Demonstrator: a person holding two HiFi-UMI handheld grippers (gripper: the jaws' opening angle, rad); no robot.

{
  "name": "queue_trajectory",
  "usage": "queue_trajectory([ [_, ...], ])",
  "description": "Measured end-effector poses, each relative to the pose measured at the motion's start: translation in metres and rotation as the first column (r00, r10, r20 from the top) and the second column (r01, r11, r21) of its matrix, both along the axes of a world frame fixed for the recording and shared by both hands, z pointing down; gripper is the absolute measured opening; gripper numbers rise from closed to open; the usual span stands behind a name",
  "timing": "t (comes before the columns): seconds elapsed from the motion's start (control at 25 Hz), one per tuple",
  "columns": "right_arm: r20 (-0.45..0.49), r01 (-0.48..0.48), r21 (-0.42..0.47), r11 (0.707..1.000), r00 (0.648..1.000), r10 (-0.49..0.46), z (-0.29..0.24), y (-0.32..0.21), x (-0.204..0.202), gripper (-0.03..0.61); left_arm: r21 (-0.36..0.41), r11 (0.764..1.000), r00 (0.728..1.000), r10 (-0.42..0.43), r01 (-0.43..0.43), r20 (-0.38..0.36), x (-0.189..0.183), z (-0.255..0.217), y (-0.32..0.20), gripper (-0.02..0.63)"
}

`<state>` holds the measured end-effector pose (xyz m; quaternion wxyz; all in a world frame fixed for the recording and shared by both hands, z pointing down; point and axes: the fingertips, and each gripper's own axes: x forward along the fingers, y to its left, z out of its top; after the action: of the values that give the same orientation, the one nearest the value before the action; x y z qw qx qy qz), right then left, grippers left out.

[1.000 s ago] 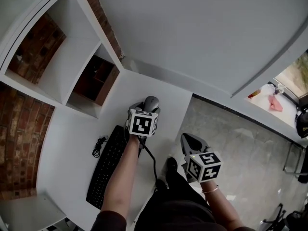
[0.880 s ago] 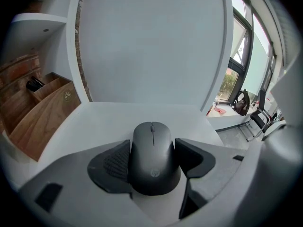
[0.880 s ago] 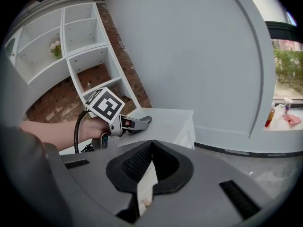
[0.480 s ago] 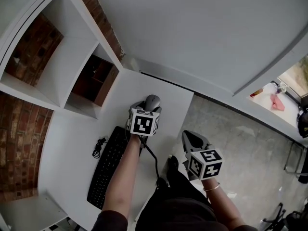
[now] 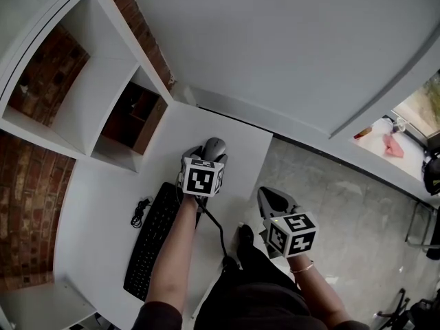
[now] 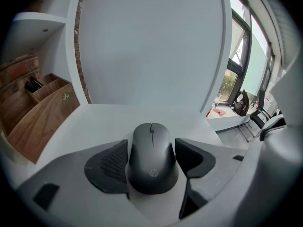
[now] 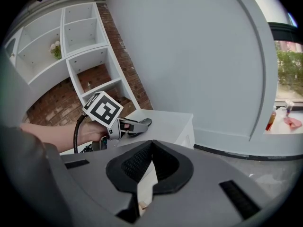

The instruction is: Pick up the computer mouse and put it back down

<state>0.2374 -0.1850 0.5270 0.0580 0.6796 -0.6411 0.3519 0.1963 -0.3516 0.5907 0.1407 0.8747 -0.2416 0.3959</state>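
Observation:
A dark grey computer mouse (image 5: 215,145) lies lengthwise between the jaws of my left gripper (image 5: 210,155) over the far end of the white desk (image 5: 244,150). In the left gripper view both pads press the sides of the mouse (image 6: 152,155), so the left gripper (image 6: 151,145) is shut on it. The mouse (image 7: 142,122) sits low at the desk top; I cannot tell whether it touches. My right gripper (image 5: 268,198) hangs off the desk's right edge above the floor. Its jaws meet at the tips with nothing in the right gripper (image 7: 151,145).
A black keyboard (image 5: 152,236) lies left of my left arm, with a coiled black cable (image 5: 141,208) beside it. White shelves (image 5: 103,95) and a wooden box (image 5: 137,119) stand at the desk's left. A white wall rises behind the desk. Grey floor (image 5: 344,205) lies to the right.
Almost nothing differs: both grippers and the mouse hold their places, apart from a slight shift of the head view.

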Motion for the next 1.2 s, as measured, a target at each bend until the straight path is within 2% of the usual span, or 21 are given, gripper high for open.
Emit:
queue_trajectory([
  [0.24, -0.006, -0.011, 0.010, 1.000, 1.000, 0.011, -0.004, 0.004, 0.002, 0.005, 0.061, 0.998, 0.999, 0.003, -0.001, -0.033, 0.000, -0.025, 0.002, 0.296],
  [0.4, -0.018, -0.007, 0.025, 1.000, 1.000, 0.007, -0.010, 0.005, 0.000, 0.005, 0.071, 0.997, 0.998, -0.004, 0.009, -0.067, -0.005, -0.040, 0.006, 0.272],
  [0.88, -0.052, -0.003, 0.085, 0.996, 0.999, 0.007, -0.037, 0.002, -0.007, 0.005, 0.103, 0.991, 0.985, -0.063, 0.080, -0.161, -0.044, -0.082, 0.022, 0.107],
  [1.2, -0.078, 0.002, 0.121, 0.993, 0.997, 0.008, -0.055, 0.004, -0.011, 0.005, 0.115, 0.987, 0.971, -0.088, 0.116, -0.224, -0.069, -0.107, 0.043, 0.060],
])
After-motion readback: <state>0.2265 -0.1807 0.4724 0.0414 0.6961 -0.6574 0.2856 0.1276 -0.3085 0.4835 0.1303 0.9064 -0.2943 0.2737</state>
